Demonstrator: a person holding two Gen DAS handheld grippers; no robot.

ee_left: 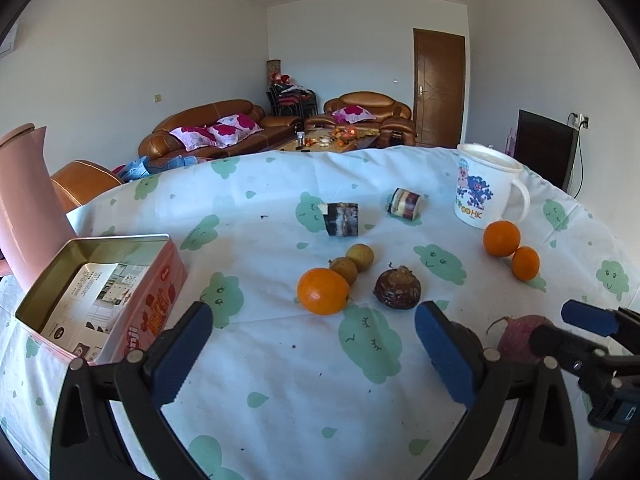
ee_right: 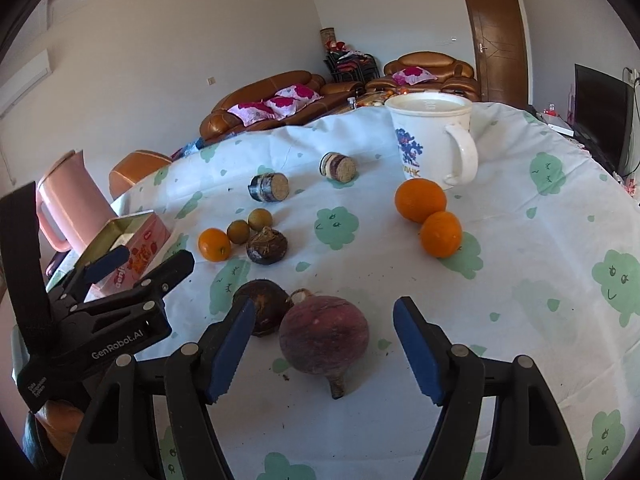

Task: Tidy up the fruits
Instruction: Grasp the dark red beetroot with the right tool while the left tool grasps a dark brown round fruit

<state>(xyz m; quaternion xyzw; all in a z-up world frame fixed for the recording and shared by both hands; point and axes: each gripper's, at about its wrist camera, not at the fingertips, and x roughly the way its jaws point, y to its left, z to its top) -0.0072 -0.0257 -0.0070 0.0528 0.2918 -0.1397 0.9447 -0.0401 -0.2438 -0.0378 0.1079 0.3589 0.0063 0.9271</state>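
Between the spread blue pads of the right tool [ee_right: 324,348] lies a purplish-red radish [ee_right: 323,334], untouched, likely the next pick. Beyond it sit a dark tuber [ee_right: 264,312], oranges [ee_right: 420,200] and an open pink tin [ee_left: 104,296], probably their destination. Beside it, the left tool [ee_left: 312,356] stands spread and empty over the surface [ee_left: 280,380]

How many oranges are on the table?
3. One round orange fruit sits beside two small greenish-brown fruits. Two more oranges, one and another, touch each other near the white mug. None seems hidden.
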